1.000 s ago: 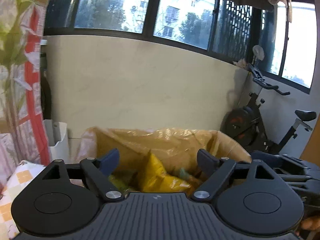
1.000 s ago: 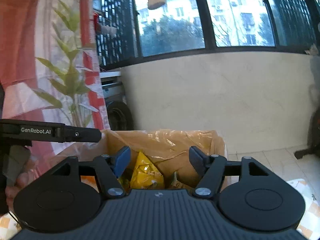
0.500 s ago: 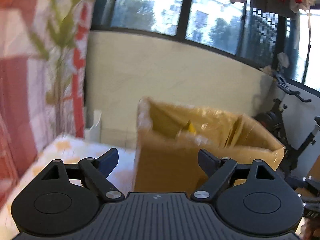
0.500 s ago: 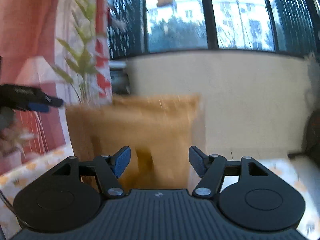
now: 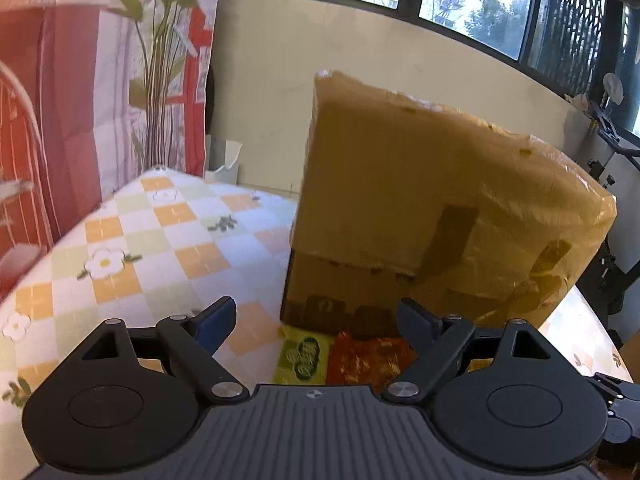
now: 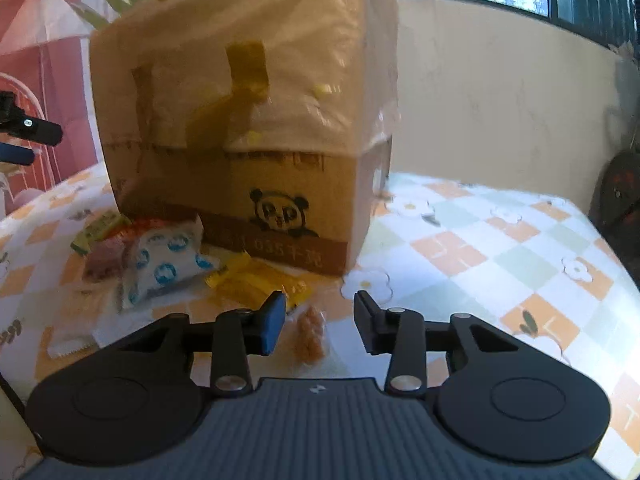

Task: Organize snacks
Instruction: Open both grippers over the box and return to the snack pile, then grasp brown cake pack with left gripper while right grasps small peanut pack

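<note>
Cardboard box (image 6: 240, 120) upright mid-table, snack packets (image 6: 168, 264) strewn along its near base, checked tablecloth (image 6: 500, 248) bare to its right edge, right gripper (image 6: 320, 322) just closing, jaws still apart around a small clear packet (image 6: 310, 334), left gripper (image 5: 316, 324) spread wide over a green packet (image 5: 304, 356).

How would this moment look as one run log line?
phase: reach for snacks | right gripper: jaws closing around clear snack packet, no contact seen | left gripper: open above green packet | box: upright

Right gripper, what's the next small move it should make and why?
Probably ease down and close: the right gripper has just been closing, and the small clear snack packet lies between its fingers, not yet pinched, beside the cardboard box.
</note>
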The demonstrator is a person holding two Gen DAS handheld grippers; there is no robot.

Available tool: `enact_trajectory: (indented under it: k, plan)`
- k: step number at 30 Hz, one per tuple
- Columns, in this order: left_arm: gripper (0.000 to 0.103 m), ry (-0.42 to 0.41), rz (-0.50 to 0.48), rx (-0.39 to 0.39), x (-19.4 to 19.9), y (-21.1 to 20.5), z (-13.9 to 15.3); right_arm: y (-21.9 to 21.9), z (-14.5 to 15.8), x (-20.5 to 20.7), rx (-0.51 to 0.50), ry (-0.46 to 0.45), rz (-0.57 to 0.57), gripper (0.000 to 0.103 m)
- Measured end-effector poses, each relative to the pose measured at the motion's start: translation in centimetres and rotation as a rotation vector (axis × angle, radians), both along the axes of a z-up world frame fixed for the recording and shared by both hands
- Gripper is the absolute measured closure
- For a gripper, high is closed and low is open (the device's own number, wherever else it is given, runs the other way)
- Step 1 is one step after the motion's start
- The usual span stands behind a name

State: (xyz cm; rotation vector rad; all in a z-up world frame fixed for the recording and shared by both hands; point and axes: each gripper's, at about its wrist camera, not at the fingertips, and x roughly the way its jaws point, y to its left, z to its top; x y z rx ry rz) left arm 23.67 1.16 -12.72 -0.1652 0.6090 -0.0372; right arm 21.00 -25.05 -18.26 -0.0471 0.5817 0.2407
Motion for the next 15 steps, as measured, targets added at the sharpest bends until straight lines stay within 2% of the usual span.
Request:
enact_trajectory:
  k: [1, 6, 9, 10, 15]
  plan:
    - [0.014, 0.007, 0.001, -0.002, -0.1, -0.3, -0.4, -0.2, -0.2, 0.1, 0.005, 0.016, -0.004, 0.068]
    - [0.014, 0.062, -0.001, 0.002, -0.6, -1.6, -2.1, -1.1, -0.6, 0.0, 0.023, 0.038, -0.013, 0.07]
    - [0.014, 0.078, 0.018, 0.026, -1.1, -2.3, -3.1, -0.8, -0.7, 0.0, 0.007, 0.046, 0.0, 0.076]
    - [0.015, 0.096, 0.008, 0.038, -1.2, -2.7, -3.5, -0.6, -0.8, 0.1, 0.0, 0.055, 0.012, 0.08]
    - [0.021, 0.157, -0.087, 0.049, -1.6, -4.5, -5.0, -0.2, -0.9, 0.2, -0.02, 0.061, 0.037, 0.081]
